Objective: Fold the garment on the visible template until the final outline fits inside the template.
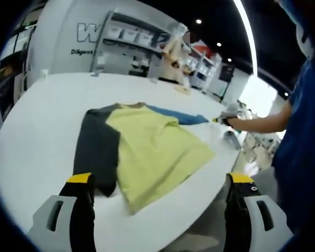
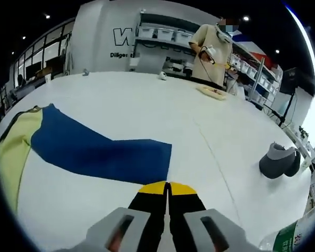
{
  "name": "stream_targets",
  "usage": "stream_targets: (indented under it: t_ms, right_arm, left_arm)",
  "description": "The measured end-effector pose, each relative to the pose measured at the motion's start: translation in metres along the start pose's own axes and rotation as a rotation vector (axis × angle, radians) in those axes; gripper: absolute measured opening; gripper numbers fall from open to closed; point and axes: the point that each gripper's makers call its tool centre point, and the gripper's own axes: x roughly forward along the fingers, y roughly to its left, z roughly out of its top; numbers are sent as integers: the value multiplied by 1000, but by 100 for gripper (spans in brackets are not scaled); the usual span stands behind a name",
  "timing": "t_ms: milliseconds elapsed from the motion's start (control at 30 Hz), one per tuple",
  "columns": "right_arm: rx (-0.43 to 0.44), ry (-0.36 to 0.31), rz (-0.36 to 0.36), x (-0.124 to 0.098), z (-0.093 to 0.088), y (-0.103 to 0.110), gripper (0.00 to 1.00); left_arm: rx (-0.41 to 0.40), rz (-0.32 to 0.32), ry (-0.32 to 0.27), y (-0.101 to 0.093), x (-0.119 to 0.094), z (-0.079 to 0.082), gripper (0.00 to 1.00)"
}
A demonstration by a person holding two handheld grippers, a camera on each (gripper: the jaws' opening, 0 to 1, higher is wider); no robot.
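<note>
The only lettering stands on the pale curved wall [image 2: 102,39] at the far side of the room, behind the white table. In the right gripper view it shows a large slanted "W" with smaller dark letters beneath that begin "Dilige", the rest hidden behind the shelf [image 2: 165,47]. In the left gripper view the same wall [image 1: 73,37] carries the big "W" and a small line that reads roughly "Diligent", too blurred to be sure of the ending.
</note>
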Motion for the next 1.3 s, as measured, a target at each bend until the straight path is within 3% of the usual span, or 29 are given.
stream_targets:
  t_ms: [167,267,567,667,800,1100,1167,1300]
  right_arm:
    - [35,11,12,15,0,3,0]
    - [80,16,4,26,1,3,6]
    - [78,42,13,46,4,8,7]
    - [91,38,9,42,6,6,3]
    - [42,54,12,42,5,11,0]
    - [117,56,1,11,1,1,0]
    - [175,85,12,3,-1,5,0]
    - [144,105,23,-11,-9,10,0]
  left_arm:
    - [11,-5,-1,-3,1,3,99]
    - [-5,4,-15,-3,-1,6,99]
    - [-28,30,-19,-1,-2,5,99]
    - [-27,30,-11,-3,-2,2,99]
    - [-24,28,-4,-5,-2,0,99]
    - [-10,27,-14,0,-2,3,99]
    - [-3,26,-8,1,-2,2,99]
    - [14,25,-3,1,-2,4,99]
